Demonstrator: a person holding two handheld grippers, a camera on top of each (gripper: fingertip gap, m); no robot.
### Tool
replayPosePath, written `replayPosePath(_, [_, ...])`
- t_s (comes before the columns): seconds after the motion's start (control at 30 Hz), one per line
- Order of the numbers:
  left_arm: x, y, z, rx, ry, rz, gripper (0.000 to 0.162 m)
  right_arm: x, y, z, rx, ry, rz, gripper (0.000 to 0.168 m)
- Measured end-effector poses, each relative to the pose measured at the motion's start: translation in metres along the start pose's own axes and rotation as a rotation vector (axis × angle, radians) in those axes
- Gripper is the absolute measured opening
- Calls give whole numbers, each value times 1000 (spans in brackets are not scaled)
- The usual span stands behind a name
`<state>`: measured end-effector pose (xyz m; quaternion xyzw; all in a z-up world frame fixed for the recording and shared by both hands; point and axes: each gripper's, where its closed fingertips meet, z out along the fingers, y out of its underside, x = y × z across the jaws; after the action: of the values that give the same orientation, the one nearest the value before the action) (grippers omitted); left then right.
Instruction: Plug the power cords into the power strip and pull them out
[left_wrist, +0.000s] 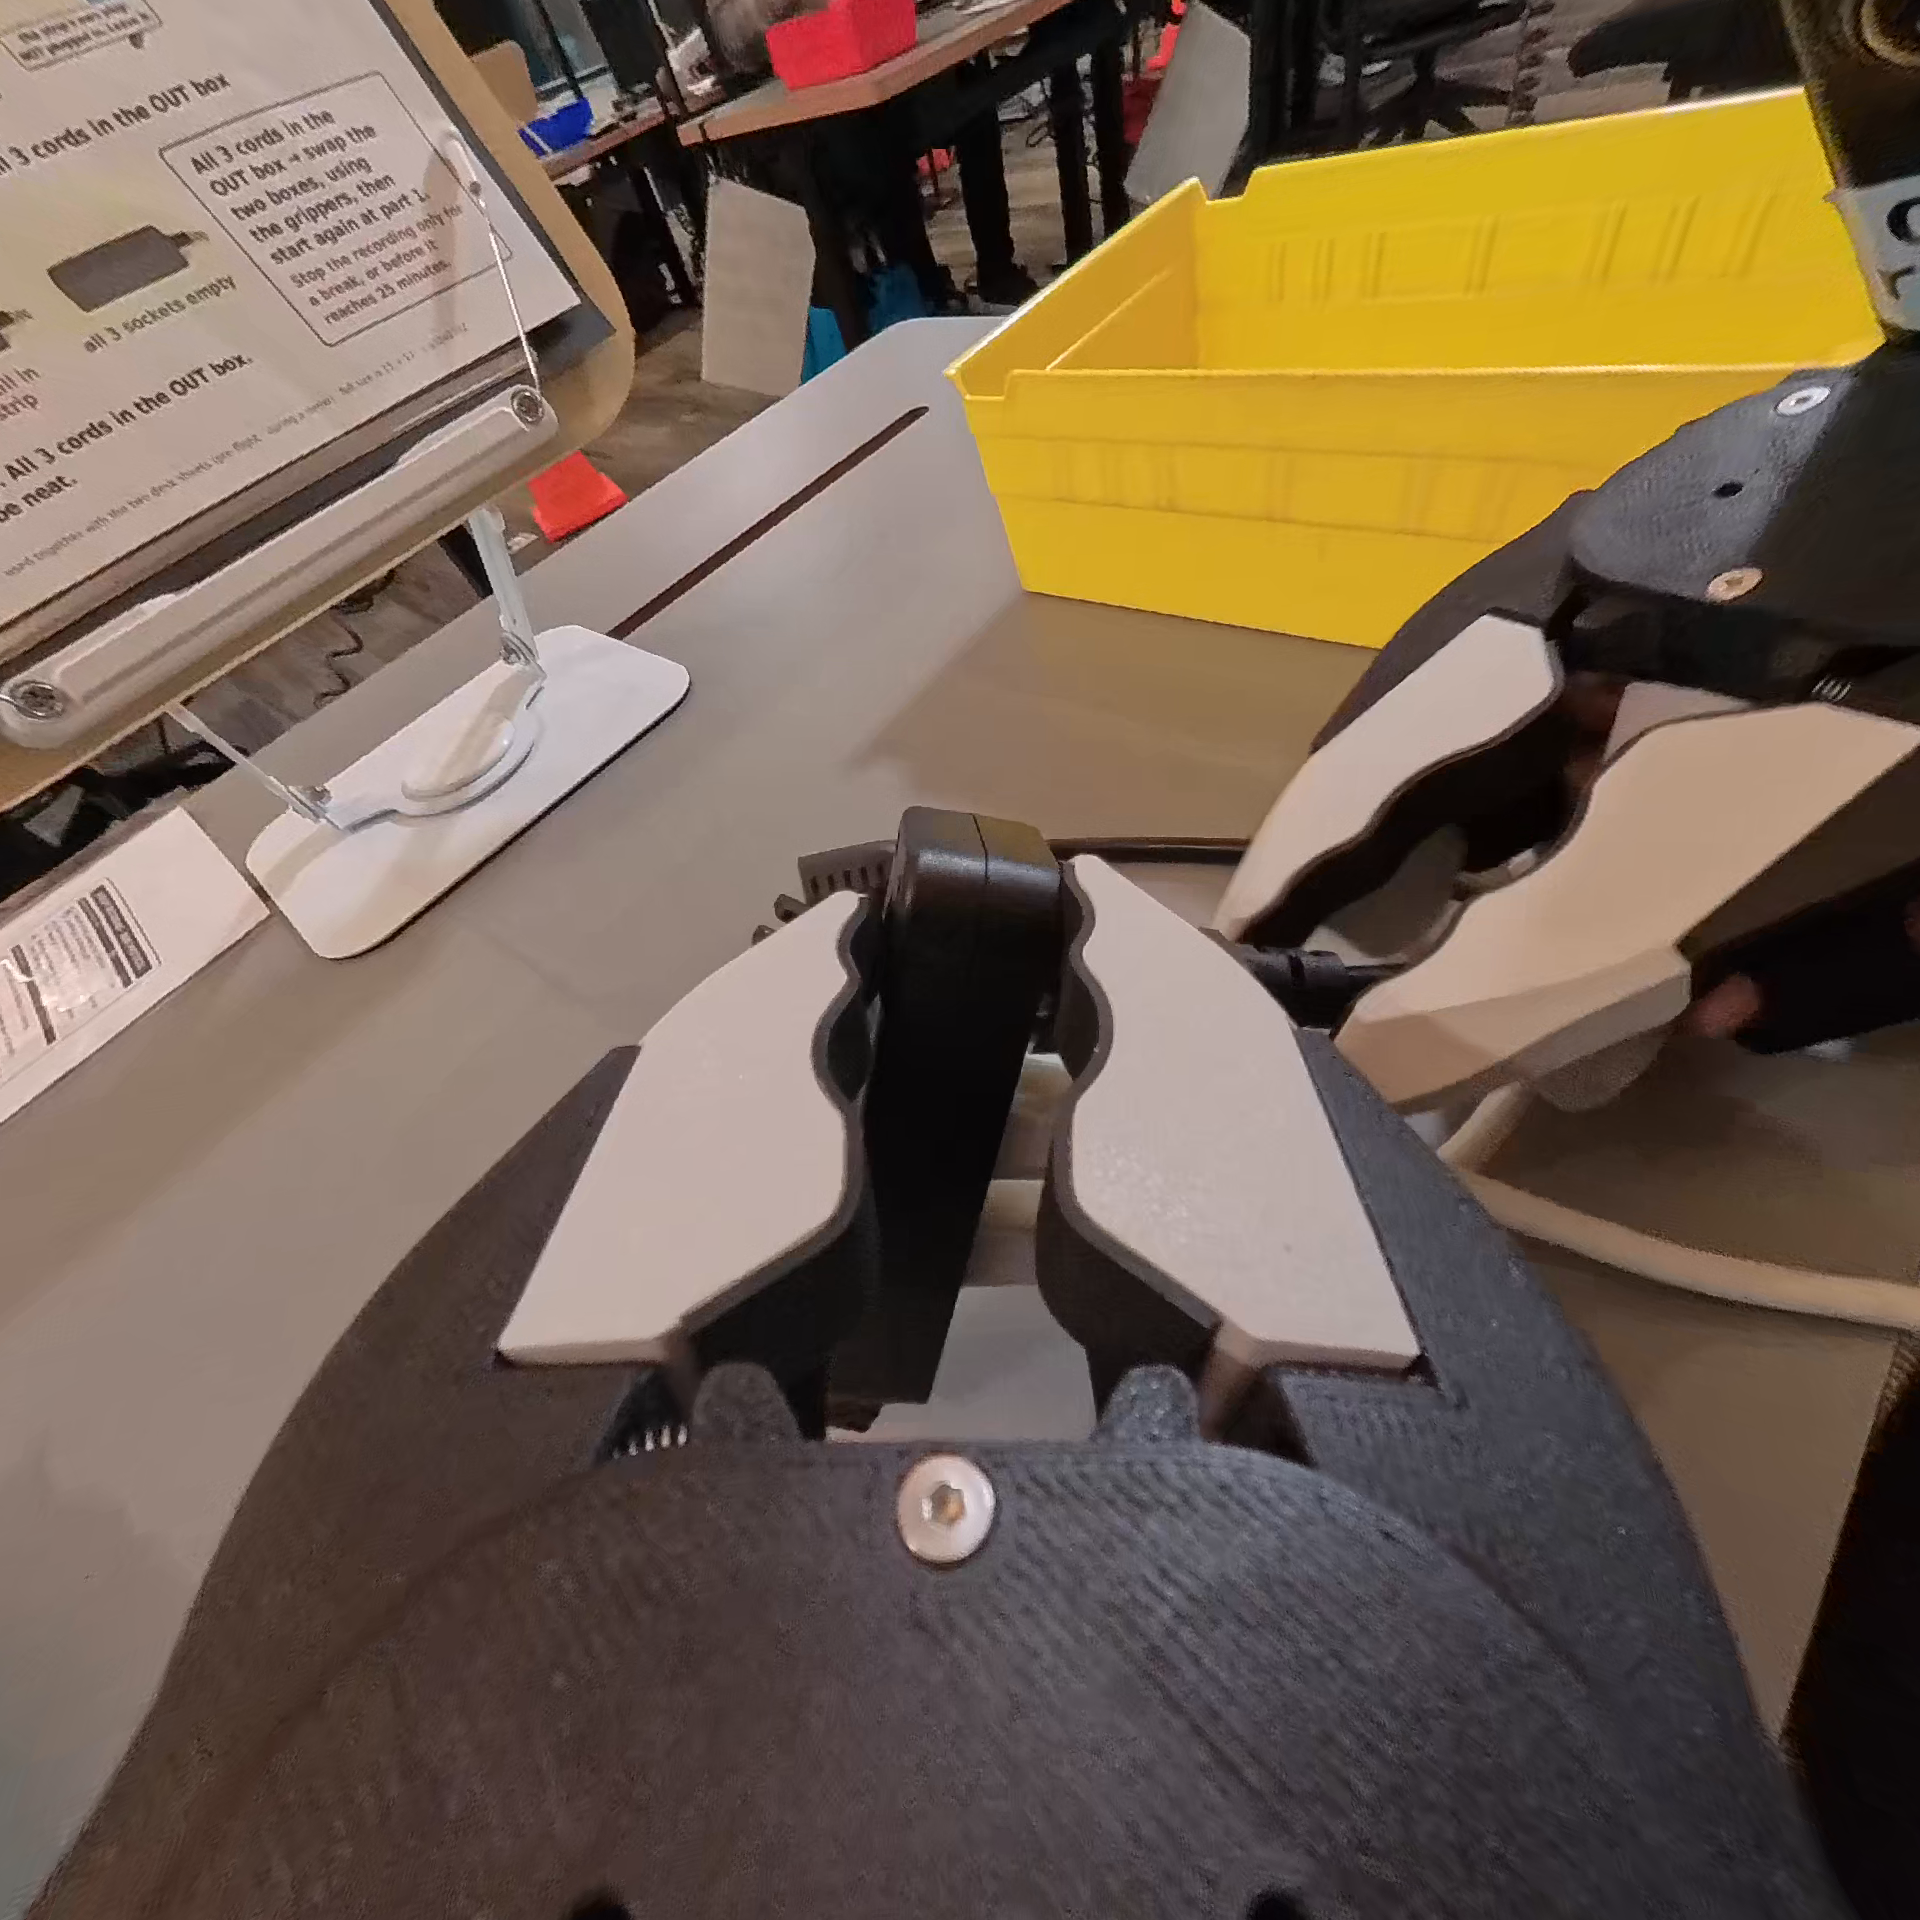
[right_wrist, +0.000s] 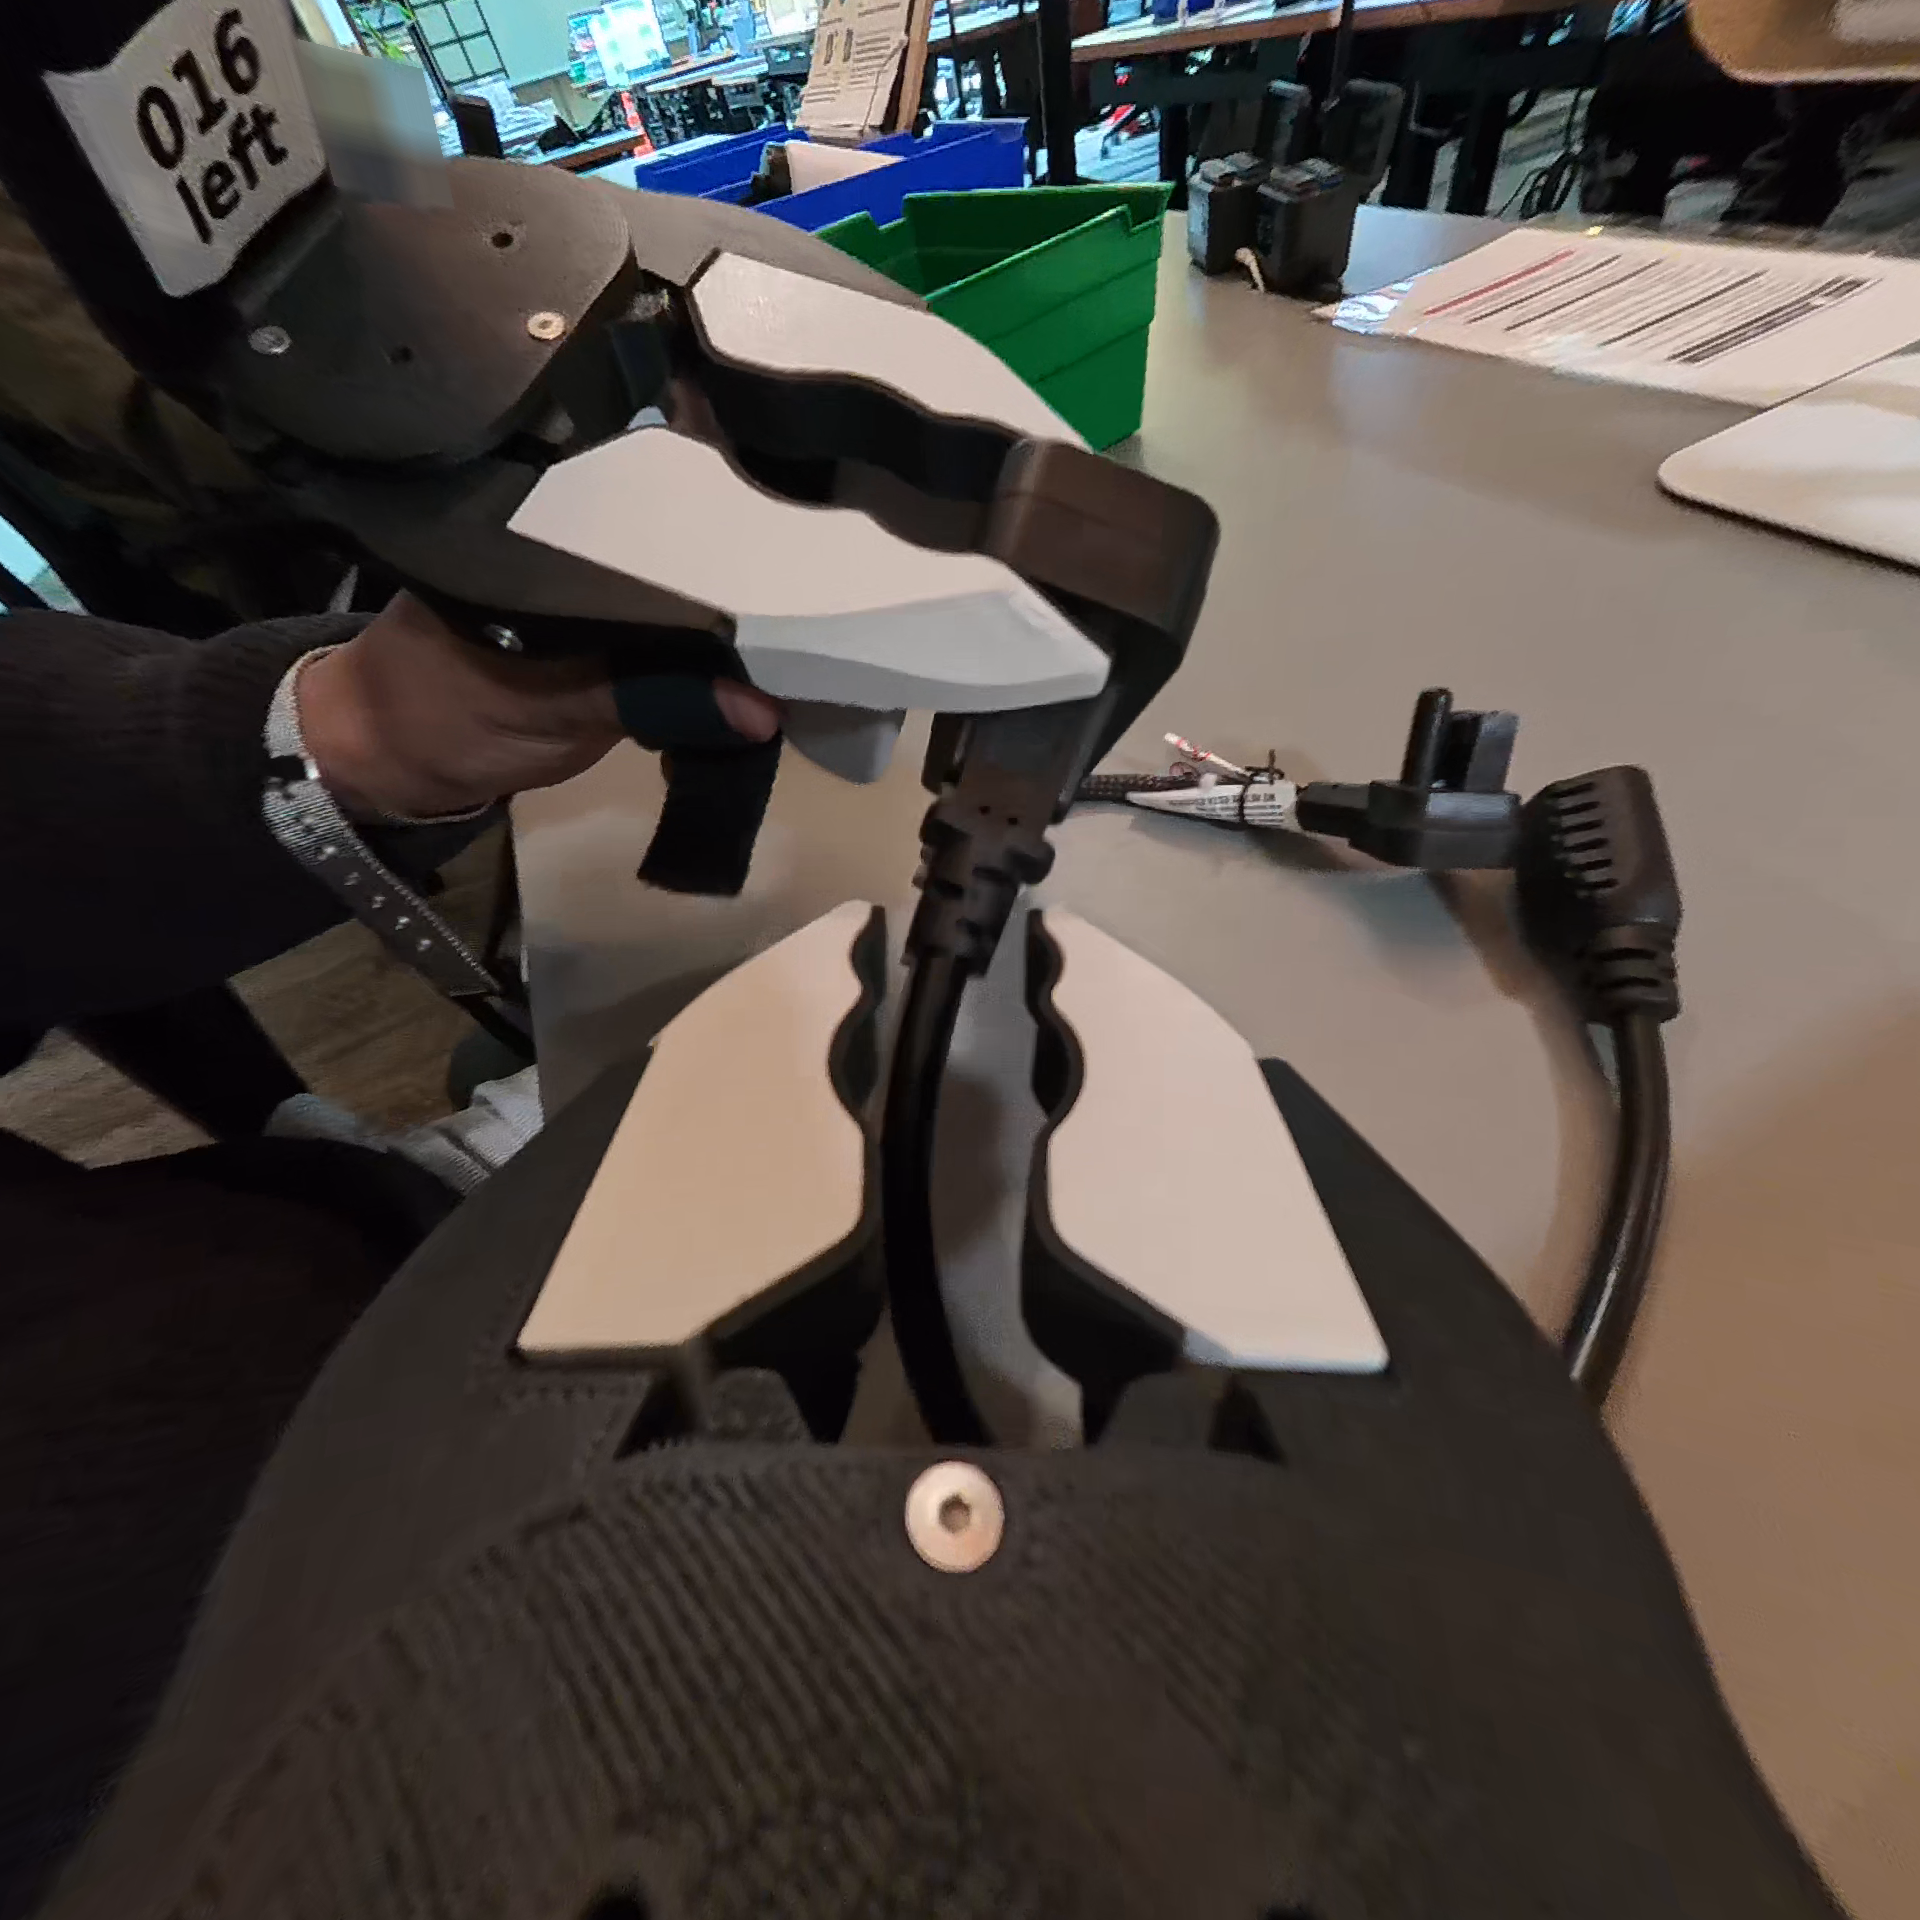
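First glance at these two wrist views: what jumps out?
Dead centre, the left gripper is clamped on a black power strip held above the grey table. The right gripper meets it, straddling a black cord whose plug sits at the strip's end. After that, colour: a big yellow bin behind on the table, and a green bin in the right wrist view.

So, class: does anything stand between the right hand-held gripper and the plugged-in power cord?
Nothing visible does. The power cord runs between the right hand-held gripper's open fingers, below its plug in the power strip that the left hand-held gripper holds.
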<state>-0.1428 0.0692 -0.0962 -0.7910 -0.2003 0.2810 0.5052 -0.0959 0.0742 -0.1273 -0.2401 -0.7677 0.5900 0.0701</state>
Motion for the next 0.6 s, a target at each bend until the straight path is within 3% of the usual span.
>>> replayPosePath(0.13, [3, 2, 4, 6, -27, 11, 36, 4, 8, 11, -61, 45, -11, 41])
replayPosePath(0.33, [2, 2, 5, 37, -20, -19, 37, 10, 3, 12, -66, 82, -22, 25])
replayPosePath(0.6, [-1, -3, 0, 86, 2, -76, 38, 6, -5, 11, -37, 114, 16, 24])
